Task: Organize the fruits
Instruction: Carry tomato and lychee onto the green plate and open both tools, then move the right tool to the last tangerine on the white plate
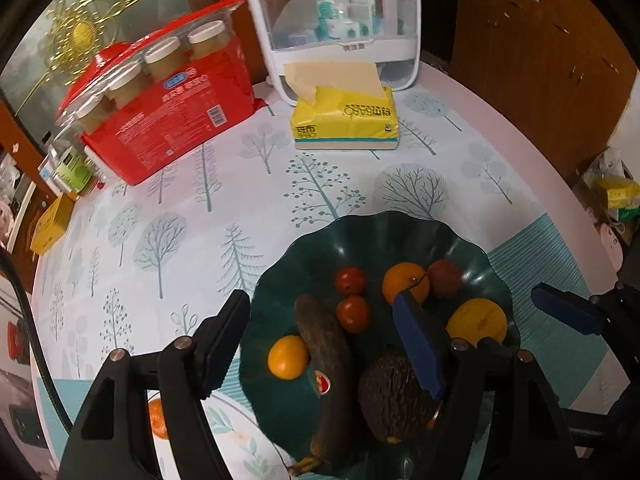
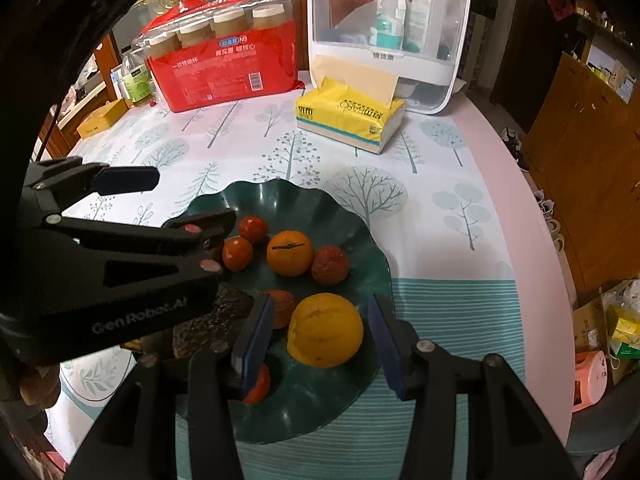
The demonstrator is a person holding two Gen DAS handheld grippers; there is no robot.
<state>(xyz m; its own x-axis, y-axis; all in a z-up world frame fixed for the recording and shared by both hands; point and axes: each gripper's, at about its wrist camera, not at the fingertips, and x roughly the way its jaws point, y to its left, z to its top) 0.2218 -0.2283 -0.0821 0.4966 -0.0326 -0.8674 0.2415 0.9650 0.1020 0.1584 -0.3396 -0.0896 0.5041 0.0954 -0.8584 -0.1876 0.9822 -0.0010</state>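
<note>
A dark green wavy bowl (image 1: pixel 472 248) (image 2: pixel 296 196) holds several fruits: a dark overripe banana (image 1: pixel 328 364), a dark avocado (image 1: pixel 394 396), two small red fruits (image 1: pixel 351 280) (image 2: pixel 253 229), an orange (image 1: pixel 404 282) (image 2: pixel 290 253), a small orange citrus (image 1: pixel 288 357), a reddish round fruit (image 2: pixel 329 265) and a yellow-orange fruit (image 1: pixel 478 320) (image 2: pixel 325 330). My left gripper (image 1: pixel 320 348) is open over the bowl, around the banana. My right gripper (image 2: pixel 320 344) is open with the yellow-orange fruit between its fingers. Another orange fruit (image 1: pixel 158 418) lies outside the bowl on the left.
On the tree-patterned tablecloth (image 1: pixel 180 220) behind the bowl stand a yellow tissue pack (image 1: pixel 346 120) (image 2: pixel 352 114), a red pack of jars (image 1: pixel 160 100) (image 2: pixel 224 64) and a white organizer box with bottles (image 1: pixel 340 24) (image 2: pixel 388 32). The table edge curves along the right.
</note>
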